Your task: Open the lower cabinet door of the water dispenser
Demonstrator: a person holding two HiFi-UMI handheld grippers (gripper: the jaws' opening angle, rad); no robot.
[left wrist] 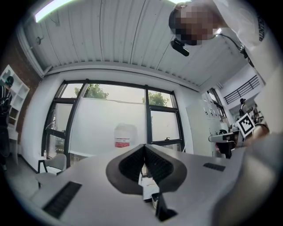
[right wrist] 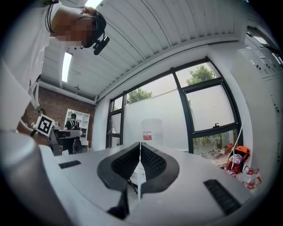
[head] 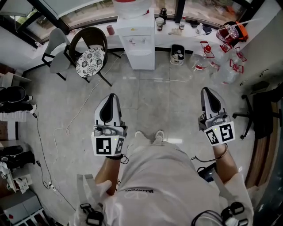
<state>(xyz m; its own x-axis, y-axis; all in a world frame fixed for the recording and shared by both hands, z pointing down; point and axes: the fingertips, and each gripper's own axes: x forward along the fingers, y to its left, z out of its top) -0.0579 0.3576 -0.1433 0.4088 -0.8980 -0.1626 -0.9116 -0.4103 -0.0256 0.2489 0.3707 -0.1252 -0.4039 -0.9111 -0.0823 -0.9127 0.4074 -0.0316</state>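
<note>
The white water dispenser [head: 138,43] stands against the far window wall with a water bottle [head: 131,8] on top. Its lower cabinet door [head: 142,60] looks closed. Both grippers are held out over the grey floor, well short of the dispenser. My left gripper [head: 111,96] is shut with nothing between its jaws. My right gripper [head: 206,90] is shut and empty too. In the left gripper view the closed tips [left wrist: 144,146] point towards the bottle [left wrist: 125,136]. In the right gripper view the closed tips [right wrist: 140,144] also line up below the bottle [right wrist: 151,130].
A dark chair with a floral cushion [head: 90,62] and a grey chair [head: 56,49] stand left of the dispenser. A white bin [head: 177,54] sits right of it. Red-and-clear plastic items [head: 221,59] lie at the right, near a black office chair [head: 261,115]. A cable [head: 66,129] trails across the floor.
</note>
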